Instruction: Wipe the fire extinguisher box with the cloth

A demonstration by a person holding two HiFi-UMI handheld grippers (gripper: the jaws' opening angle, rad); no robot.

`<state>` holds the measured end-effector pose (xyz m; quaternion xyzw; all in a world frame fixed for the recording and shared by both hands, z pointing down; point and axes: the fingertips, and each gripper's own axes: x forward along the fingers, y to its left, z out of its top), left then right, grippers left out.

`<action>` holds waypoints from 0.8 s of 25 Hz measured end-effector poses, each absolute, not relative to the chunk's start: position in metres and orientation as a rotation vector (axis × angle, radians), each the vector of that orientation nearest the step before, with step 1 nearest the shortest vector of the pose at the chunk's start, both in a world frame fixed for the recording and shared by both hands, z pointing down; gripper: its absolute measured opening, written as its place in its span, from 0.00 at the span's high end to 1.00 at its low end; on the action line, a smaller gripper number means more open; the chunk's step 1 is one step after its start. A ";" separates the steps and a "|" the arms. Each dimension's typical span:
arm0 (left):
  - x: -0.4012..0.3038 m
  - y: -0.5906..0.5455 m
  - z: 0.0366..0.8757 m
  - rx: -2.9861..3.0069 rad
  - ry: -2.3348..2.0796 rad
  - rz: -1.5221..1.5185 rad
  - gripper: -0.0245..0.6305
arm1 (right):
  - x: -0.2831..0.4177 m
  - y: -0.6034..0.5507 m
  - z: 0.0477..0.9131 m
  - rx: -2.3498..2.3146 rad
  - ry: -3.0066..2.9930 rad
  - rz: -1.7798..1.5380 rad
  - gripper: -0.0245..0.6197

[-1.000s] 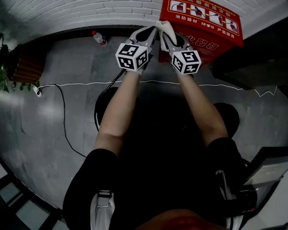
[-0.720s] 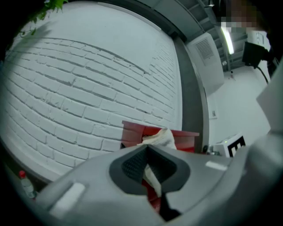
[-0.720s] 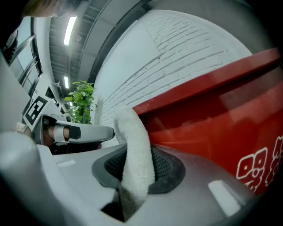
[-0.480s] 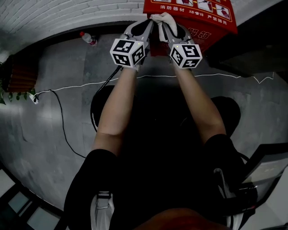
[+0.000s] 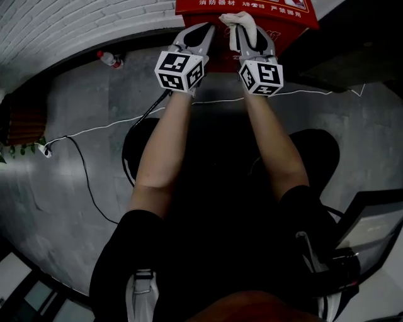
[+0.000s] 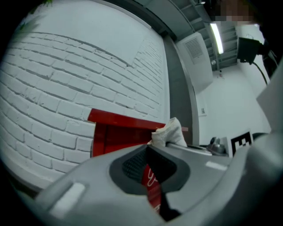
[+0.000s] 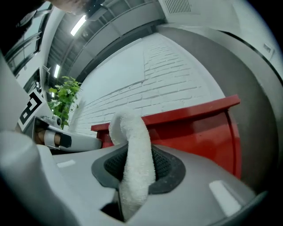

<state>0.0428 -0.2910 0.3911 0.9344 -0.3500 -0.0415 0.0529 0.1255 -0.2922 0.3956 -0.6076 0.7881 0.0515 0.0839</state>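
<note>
The red fire extinguisher box point(image 5: 293, 17) stands against the white brick wall and also shows in the left gripper view point(image 6: 116, 137) and the right gripper view point(image 7: 194, 128). My right gripper point(image 5: 247, 30) is shut on a white cloth point(image 5: 242, 22), which sticks up from between its pads point(image 7: 135, 150) and lies against the box's front. My left gripper point(image 5: 209, 29) is beside it, shut and empty, with only a thin slit point(image 6: 149, 164) between its jaws. From the left gripper view the cloth point(image 6: 170, 132) is just to the right of its tips.
A plastic bottle point(image 5: 108, 59) stands on the grey floor by the wall, left of the box. A white cable point(image 5: 94, 129) runs across the floor to a power strip point(image 5: 39, 149) near a potted plant point(image 5: 16, 151). A dark opening lies right of the box.
Both grippers and the cloth have shifted right along the box's front. The left gripper's tips, close against the cloth before, now stand a little apart from it.
</note>
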 end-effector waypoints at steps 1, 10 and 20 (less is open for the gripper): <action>0.048 -0.290 0.391 2.846 -1.053 -0.131 0.96 | 0.133 -0.290 0.395 -1.833 2.325 0.157 0.80; 0.080 -0.286 0.388 2.864 -0.978 -0.127 0.96 | 0.200 -0.275 0.383 -1.956 2.159 0.182 0.80; 0.082 -0.290 0.398 2.859 -0.965 -0.103 0.96 | 0.296 -0.264 0.386 -2.090 1.936 0.106 0.81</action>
